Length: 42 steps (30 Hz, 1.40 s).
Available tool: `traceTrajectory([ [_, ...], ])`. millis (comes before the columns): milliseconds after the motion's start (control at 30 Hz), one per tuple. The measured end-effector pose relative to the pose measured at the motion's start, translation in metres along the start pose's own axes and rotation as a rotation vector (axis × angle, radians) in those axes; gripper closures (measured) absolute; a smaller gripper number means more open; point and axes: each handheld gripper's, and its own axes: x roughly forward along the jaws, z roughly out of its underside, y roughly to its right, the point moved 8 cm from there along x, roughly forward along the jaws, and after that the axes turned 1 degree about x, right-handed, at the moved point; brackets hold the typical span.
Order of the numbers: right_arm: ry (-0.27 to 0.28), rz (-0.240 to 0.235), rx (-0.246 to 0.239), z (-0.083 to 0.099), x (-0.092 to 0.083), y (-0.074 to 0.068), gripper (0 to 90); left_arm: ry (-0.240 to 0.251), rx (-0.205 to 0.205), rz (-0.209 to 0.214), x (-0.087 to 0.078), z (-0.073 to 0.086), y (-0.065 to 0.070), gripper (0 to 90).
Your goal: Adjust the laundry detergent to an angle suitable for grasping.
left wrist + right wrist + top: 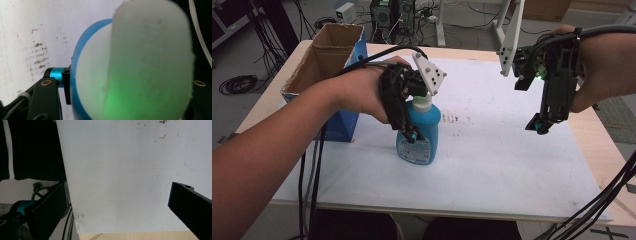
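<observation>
High view: bottle (418,132) likely upright.

left gripper (412,131) straddling upright blue bottle (419,140), mid-table | cardboard box (324,60) far left | right gripper (539,125) hovering right, jaws apart

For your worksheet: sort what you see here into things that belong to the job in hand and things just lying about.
Part of the job:
- blue spray bottle, standing upright on the white sheet
- left gripper, jaws around the bottle

Just lying about:
- open cardboard box, behind the left hand
- white sheet
- right gripper, hanging apart, jaws open
</observation>
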Motion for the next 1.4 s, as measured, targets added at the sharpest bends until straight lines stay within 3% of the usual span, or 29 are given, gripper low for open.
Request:
traceTrajectory([
  [100,-0.001,0.000,0.005,-0.001,0.000,0.000,1.4,0.002,-0.027,-0.002,-0.004,0.001,-0.001,30.8],
  [667,0.003,-0.003,-0.004,-0.002,0.000,0.002,1.4,-0.038,-0.074,-0.013,-0.032,0.000,0.003,22.6],
  [867,0.004,-0.004,-0.004,-0.001,0.002,0.003,1.4,-0.025,-0.108,-0.021,-0.043,0.000,0.003,20.9],
  [1233,0.004,-0.006,-0.005,-0.002,0.002,0.002,1.4,-0.113,-0.123,-0.023,-0.060,-0.003,0.001,15.0],
  [1400,0.006,-0.004,-0.008,-0.002,0.001,0.003,1.4,-0.155,-0.148,-0.051,-0.069,-0.002,-0.005,9.2],
])
